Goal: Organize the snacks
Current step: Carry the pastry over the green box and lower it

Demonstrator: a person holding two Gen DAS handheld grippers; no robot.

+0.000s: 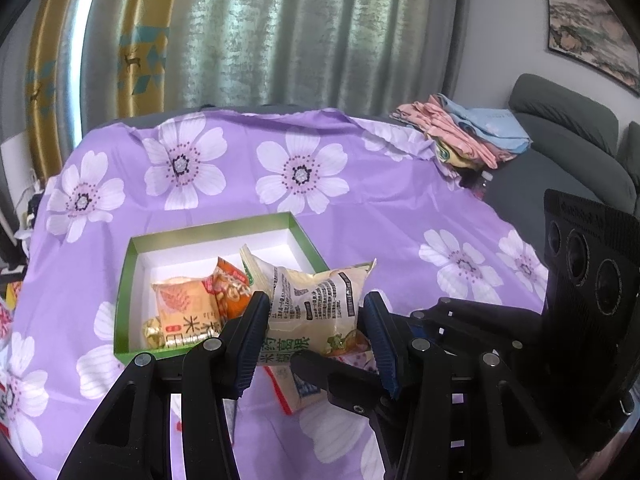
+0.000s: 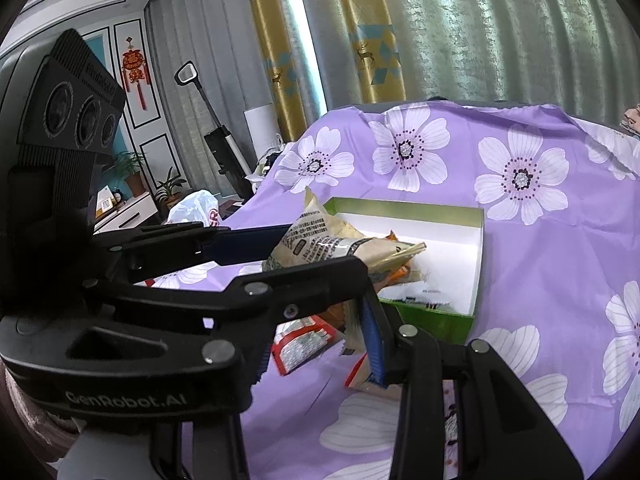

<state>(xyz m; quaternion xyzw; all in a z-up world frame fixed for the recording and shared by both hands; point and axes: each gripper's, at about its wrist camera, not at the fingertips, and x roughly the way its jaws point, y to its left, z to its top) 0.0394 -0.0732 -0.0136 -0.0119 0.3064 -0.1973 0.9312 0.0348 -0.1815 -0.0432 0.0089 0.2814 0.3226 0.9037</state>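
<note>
Two grippers clamp one cream snack packet (image 1: 316, 304) at frame centre: left gripper (image 1: 316, 336) pinches its sides, right gripper (image 2: 320, 344) grips its lower edge. Behind it, a green box (image 1: 132, 280) holds orange packets (image 1: 188, 308); bare purple floral cloth (image 1: 360, 208) stretches beyond. Folded clothes (image 1: 460, 132) appear upper right only in the left view; a red-white packet (image 2: 300, 346) shows lower centre in the right.

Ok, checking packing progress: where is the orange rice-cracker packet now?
Left wrist view: the orange rice-cracker packet lies inside the green-rimmed box, near its front left corner.
</note>
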